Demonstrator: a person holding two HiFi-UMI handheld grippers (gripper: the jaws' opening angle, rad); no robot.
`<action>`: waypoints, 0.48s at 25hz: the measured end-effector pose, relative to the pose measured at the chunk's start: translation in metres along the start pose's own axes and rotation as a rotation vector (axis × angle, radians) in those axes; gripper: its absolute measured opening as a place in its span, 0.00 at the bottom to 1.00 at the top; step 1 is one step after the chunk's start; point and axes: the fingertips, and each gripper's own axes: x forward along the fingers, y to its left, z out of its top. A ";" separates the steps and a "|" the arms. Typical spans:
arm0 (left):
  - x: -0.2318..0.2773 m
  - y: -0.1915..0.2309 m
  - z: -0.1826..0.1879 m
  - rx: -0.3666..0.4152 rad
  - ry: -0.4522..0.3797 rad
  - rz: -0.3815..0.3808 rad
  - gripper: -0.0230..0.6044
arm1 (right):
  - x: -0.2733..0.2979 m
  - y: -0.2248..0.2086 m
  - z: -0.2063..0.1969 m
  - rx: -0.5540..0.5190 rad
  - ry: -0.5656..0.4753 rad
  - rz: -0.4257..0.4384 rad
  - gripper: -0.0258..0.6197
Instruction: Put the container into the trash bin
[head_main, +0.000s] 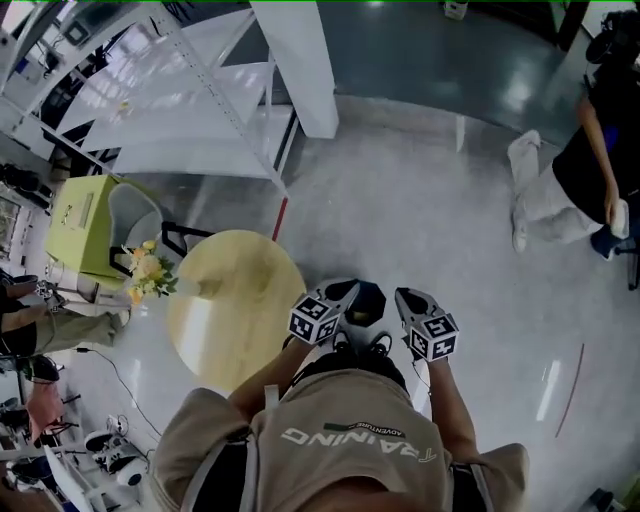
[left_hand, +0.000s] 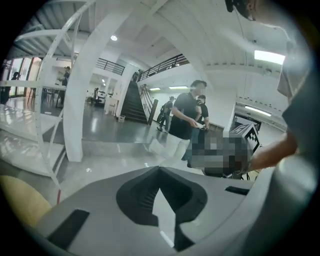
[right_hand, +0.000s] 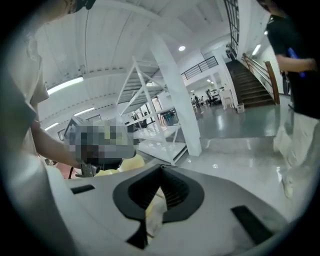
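Head view looks down past a beige shirt (head_main: 340, 450) to a round yellow counter (head_main: 235, 315) on the glossy floor (head_main: 420, 200). Just right of the counter both claws are held close together: the left claw (head_main: 344, 293) is nearest the counter's edge and the right claw (head_main: 409, 299) is beyond it.

In the left gripper view the jaws are drawn together to a narrow slit. Nothing is between them, and only floor shows through. The right gripper view shows the same, with the counter's yellow top behind the slit.

A dark rounded thing (head_main: 368, 300) sits between the claws, too hidden to identify. Yellow flowers (head_main: 147, 270) stand at the counter's left edge. Well right of the counter is another person (head_main: 585, 165). Where the container is, I cannot tell.
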 end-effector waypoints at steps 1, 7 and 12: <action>-0.006 0.000 0.010 0.003 -0.023 0.004 0.05 | -0.004 0.003 0.009 -0.021 -0.006 -0.010 0.05; -0.041 0.002 0.065 0.082 -0.116 0.023 0.05 | -0.028 0.027 0.053 -0.060 -0.068 -0.021 0.04; -0.056 -0.008 0.102 0.128 -0.205 0.004 0.05 | -0.052 0.034 0.088 -0.066 -0.154 -0.049 0.04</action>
